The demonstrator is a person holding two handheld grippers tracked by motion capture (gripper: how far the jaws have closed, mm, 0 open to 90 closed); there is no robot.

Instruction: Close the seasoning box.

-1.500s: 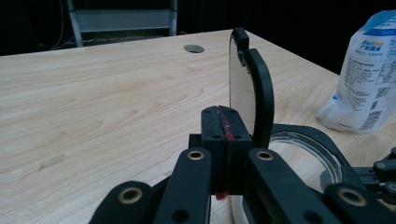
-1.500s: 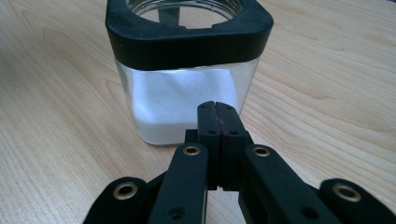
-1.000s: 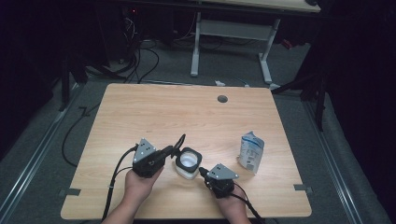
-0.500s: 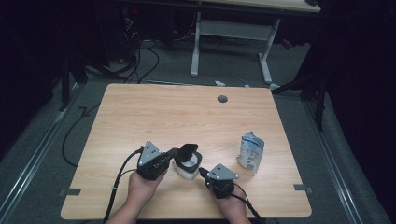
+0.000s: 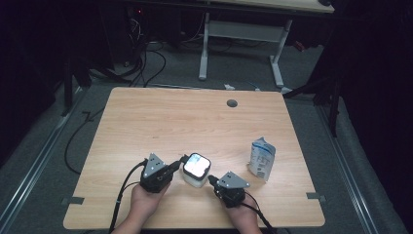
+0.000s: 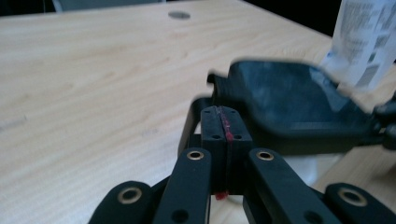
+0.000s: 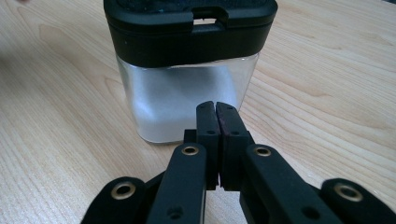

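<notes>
At the near edge of the counter (image 5: 146,117) a square clear jar (image 5: 195,171) with a black lid (image 6: 299,100) stands between my two grippers. My left gripper (image 5: 181,161) has its jaws pressed fully together, with nothing between them, and its tip lies against the lid's left edge, I judge to press the lid down or steady it. My right gripper (image 5: 212,180) is closed too, empty, pointing at the jar's clear wall from just beside it, likely bracing the jar. A white pouch (image 5: 262,159) stands well apart to the right.

The high view gives the layout. The left gripper view shows the lid tilted, not seated flat, with the pouch behind it. The right gripper view shows white powder inside the jar (image 7: 184,100) and a notch in the lid's rim.
</notes>
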